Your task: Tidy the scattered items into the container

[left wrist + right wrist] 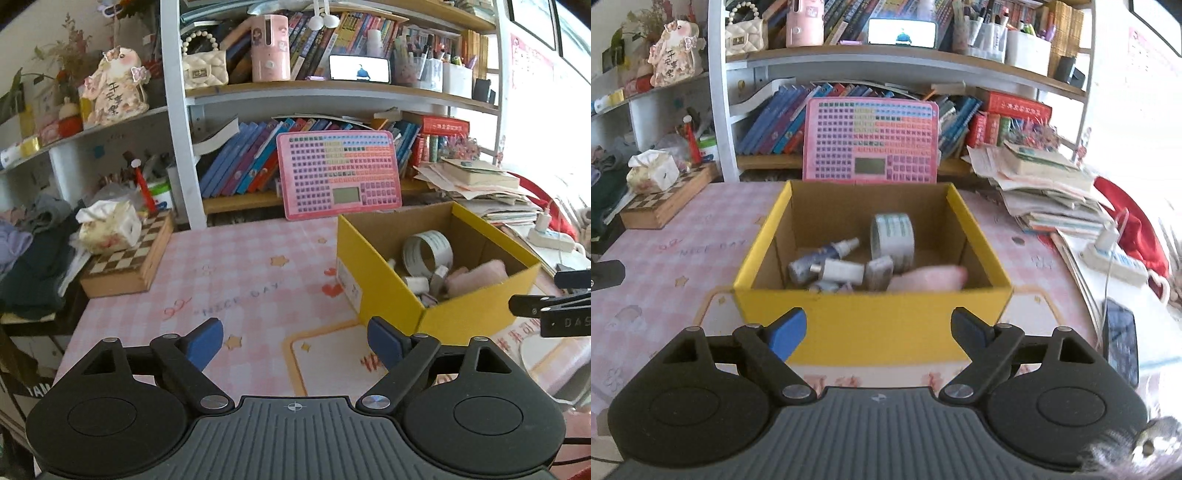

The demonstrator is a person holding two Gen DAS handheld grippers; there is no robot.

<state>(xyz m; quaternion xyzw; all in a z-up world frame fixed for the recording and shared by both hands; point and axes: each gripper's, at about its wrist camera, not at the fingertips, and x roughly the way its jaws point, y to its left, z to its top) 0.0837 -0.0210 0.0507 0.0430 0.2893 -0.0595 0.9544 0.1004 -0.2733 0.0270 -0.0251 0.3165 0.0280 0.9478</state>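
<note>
Yellow cardboard box (871, 325), centre frame on the pink checked surface (229, 266), contains a tape roll (892, 236) and spray bottle (822, 256). Left hand-held gripper (295, 341) and right hand-held gripper (879, 332): wide open, empty.

— Premises type?
— Home study corner. Desk with pink checked mat (236, 266); behind it, bookshelf (332, 92) crammed with books; left of the mat, chessboard box (129, 258); right, stacked papers (1045, 192).

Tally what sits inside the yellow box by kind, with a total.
Tape roll: 1
Spray bottle: 1
White bottle: 1
Small grey block: 1
Pink soft item: 1
Total: 5 clearly visible in the yellow box; more may lie hidden beneath.
</note>
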